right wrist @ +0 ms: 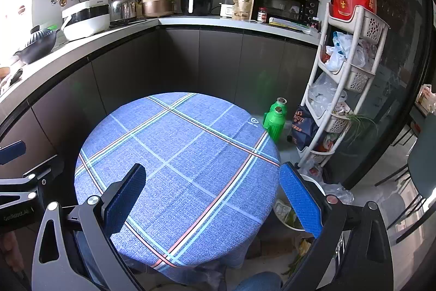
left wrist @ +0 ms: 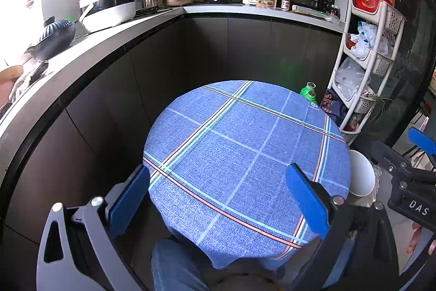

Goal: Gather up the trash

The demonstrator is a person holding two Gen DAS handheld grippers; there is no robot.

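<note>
Hanging wide apart and empty, the left gripper (left wrist: 218,198) and right gripper (right wrist: 212,198) fill the bottom of each frame above the round blue checked tablecloth (left wrist: 245,149).

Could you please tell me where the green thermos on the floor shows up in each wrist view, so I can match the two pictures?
Left wrist: green thermos peeks over the round table's far right edge; only its top shows.
Right wrist: green thermos stands on the floor right of the table, mostly visible.
Shared landmark: the white tiered rack just right of it.
</note>
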